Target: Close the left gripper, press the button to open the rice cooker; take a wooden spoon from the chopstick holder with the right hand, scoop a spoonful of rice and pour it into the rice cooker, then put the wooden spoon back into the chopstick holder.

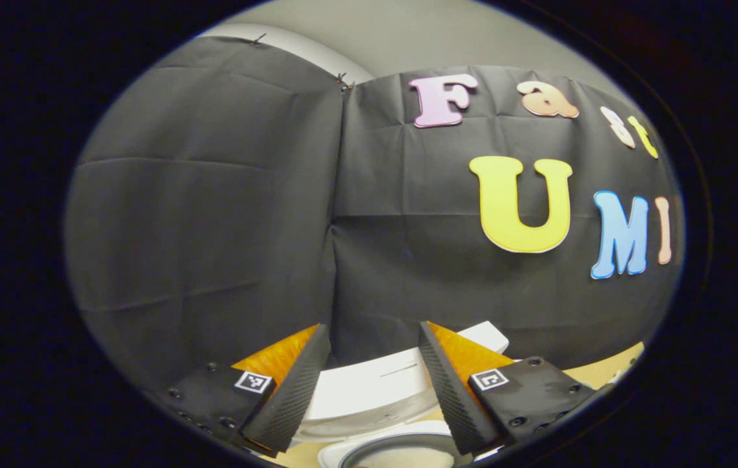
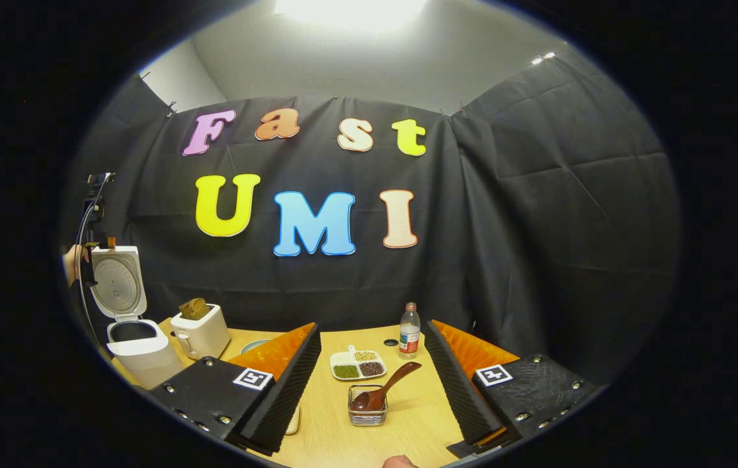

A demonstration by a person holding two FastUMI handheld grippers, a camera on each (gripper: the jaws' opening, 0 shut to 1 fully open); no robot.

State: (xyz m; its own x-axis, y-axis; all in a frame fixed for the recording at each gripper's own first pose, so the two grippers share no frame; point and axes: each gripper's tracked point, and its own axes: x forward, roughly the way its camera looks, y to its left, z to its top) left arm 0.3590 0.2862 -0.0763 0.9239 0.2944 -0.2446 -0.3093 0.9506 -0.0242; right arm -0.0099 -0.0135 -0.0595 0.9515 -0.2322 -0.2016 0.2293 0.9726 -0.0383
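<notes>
- Right gripper (image 2: 369, 390) fingers frame the bottom of the right gripper view, spread wide apart with nothing between them.
- Directly ahead, in the gap between those fingers, the wooden spoon (image 2: 383, 387) stands in the chopstick holder (image 2: 368, 414); bowl down in the holder, handle leaning up and to the right.
- That long axis tilts toward the gripper's right finger, so I judge a short forward-and-down reach would put the handle between the jaws.
- Farther out on the table (image 2: 421, 416): a divided dish (image 2: 358, 365), a bottle (image 2: 410, 331), a toaster (image 2: 200, 333).
- Rice cooker (image 2: 132, 338) sits far left, lid already up.
- Left gripper (image 1: 369, 396) hovers spread above the cooker's open pot (image 1: 401, 452), well apart from the spoon.
</notes>
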